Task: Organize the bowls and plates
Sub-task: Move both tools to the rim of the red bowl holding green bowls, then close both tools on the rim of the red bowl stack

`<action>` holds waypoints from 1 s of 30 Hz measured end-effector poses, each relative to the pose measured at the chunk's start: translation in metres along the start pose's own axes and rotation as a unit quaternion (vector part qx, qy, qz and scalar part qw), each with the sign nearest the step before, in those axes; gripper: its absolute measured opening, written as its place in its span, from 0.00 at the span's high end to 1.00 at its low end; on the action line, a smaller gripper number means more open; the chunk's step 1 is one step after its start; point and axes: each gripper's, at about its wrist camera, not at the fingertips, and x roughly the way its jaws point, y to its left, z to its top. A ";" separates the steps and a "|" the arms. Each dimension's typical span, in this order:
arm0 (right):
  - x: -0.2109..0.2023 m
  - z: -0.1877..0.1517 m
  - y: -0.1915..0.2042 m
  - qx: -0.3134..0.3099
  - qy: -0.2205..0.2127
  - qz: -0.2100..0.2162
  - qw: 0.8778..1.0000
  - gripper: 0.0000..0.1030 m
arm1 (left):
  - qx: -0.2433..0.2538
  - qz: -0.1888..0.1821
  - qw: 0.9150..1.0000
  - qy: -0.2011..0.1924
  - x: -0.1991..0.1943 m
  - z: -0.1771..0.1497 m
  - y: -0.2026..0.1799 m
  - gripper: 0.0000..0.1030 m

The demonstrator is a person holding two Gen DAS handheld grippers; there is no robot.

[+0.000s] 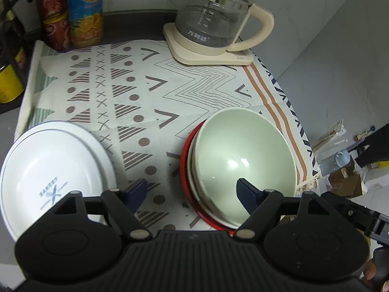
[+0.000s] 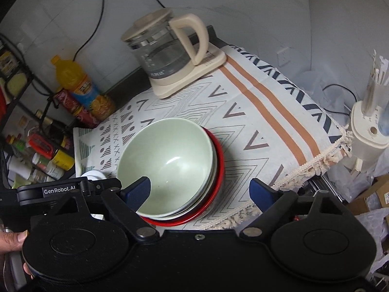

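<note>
A pale green bowl [image 1: 243, 160] sits on top of a white dish and a red plate [image 1: 185, 170], stacked on the patterned cloth. It also shows in the right wrist view [image 2: 167, 155] with the red plate [image 2: 217, 172] under it. A white plate [image 1: 48, 170] lies at the cloth's left front edge. My left gripper [image 1: 192, 192] is open, hovering between the white plate and the stack. My right gripper [image 2: 201, 189] is open above the stack's near rim, its left finger over the bowl.
A glass kettle [image 1: 214, 22] on a cream base stands at the back of the cloth [image 1: 145, 92]. Drink bottles [image 1: 82, 12] stand at the back left. A rack of jars [image 2: 36, 150] is to the left, clutter and boxes [image 2: 374, 194] to the right.
</note>
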 end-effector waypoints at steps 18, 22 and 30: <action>0.067 0.010 -0.013 0.070 0.067 -0.008 0.995 0.48 | 0.006 -0.036 0.997 0.062 0.062 0.025 0.010 0.53; 0.082 0.009 -0.010 0.072 0.081 -0.019 0.994 0.51 | 0.007 -0.034 0.997 0.075 0.071 0.026 0.011 0.57; 0.102 0.007 -0.009 0.068 0.105 -0.050 0.991 0.71 | -0.003 -0.039 0.995 0.097 0.087 0.028 0.012 0.77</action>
